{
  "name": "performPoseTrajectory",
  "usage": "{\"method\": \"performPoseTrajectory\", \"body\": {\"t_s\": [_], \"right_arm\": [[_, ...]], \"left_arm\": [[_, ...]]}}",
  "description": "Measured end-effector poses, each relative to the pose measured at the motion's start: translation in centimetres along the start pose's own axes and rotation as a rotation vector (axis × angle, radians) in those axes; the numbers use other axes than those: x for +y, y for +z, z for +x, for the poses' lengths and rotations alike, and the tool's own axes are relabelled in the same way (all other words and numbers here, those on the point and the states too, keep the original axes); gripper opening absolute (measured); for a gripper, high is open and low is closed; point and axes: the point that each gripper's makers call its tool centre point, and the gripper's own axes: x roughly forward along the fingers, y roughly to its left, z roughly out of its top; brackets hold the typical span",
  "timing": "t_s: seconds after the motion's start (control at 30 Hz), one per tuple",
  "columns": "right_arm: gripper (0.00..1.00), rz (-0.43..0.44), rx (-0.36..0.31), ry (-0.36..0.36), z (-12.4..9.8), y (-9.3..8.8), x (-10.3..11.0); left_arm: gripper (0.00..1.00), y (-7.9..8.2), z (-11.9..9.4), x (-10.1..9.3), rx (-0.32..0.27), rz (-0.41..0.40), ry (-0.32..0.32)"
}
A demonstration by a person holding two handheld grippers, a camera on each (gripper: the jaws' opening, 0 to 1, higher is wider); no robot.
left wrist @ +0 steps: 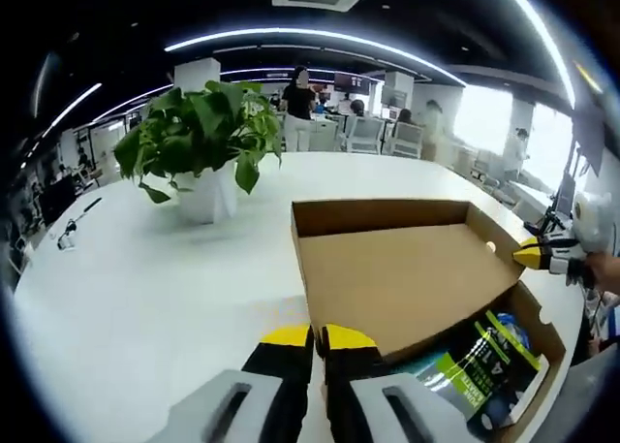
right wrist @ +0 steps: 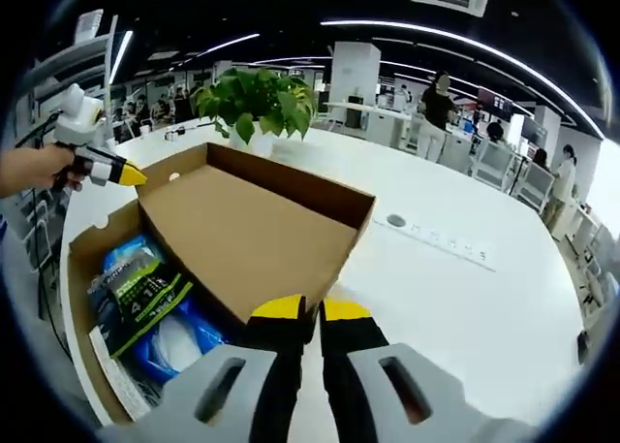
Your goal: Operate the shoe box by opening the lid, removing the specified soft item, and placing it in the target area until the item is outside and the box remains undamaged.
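1. The shoe box (left wrist: 426, 288) sits on the white bench (left wrist: 145, 288), toward the edge nearest the person. Its lid (right wrist: 252, 235) is swung up and back on its hinge side and stands half open, leaning over the box.
2. In the left gripper view the left tool (left wrist: 318, 338) has its yellow-tipped jaws pressed together at the lid's near corner. They seem pinched on the cardboard edge, though the contact itself is hard to make out. I judge this as holding the lid up so the contents stay reachable.
3. In the right gripper view the right tool (right wrist: 310, 312) does the same from the opposite side, jaws closed at the lid's front edge, probably clamping it. Two grips on a thin flap spread the load, which suits keeping the box undamaged.
4. The soft item (right wrist: 136, 293) is not yet out. It lies inside the box under the raised lid, at the open end.
5. It looks like a pliable plastic packet, dark with green and white print, resting on blue-and-white wrapping. It should crumple easily when picked up.
6. A potted plant (left wrist: 199, 138) stands well apart, toward the far side of the bench.
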Motion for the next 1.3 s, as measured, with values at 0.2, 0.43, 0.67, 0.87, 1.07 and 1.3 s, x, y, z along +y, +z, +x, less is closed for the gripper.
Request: {"method": "performPoseTrajectory", "body": {"t_s": [0.2,0.43,0.67,0.87,1.07,1.3], "right_arm": [[0.05,0.011,0.015,0.005,0.5,-0.2,0.0],[0.04,0.042,0.025,0.014,0.9,-0.4,-0.1],[0.06,0.060,0.033,0.020,0.8,-0.4,-0.1],[0.10,0.038,0.061,0.029,0.1,-1.0,0.5],[0.12,0.036,0.060,0.049,-2.1,-1.5,1.7],[0.13,-0.005,0.059,0.076,-4.2,-2.0,3.4]], "left_arm": [[0.02,-0.2,0.3,0.1,0.016,-0.007,0.003],[0.03,-0.7,0.3,0.0,0.046,0.000,0.014],[0.03,-1.1,0.3,-0.1,0.052,0.025,0.021],[0.10,-1.3,0.0,-0.2,0.054,0.031,0.022],[0.18,-1.2,-1.5,-0.6,0.032,0.030,0.017],[0.21,-1.8,-3.3,-2.0,0.027,0.038,-0.009]]}}
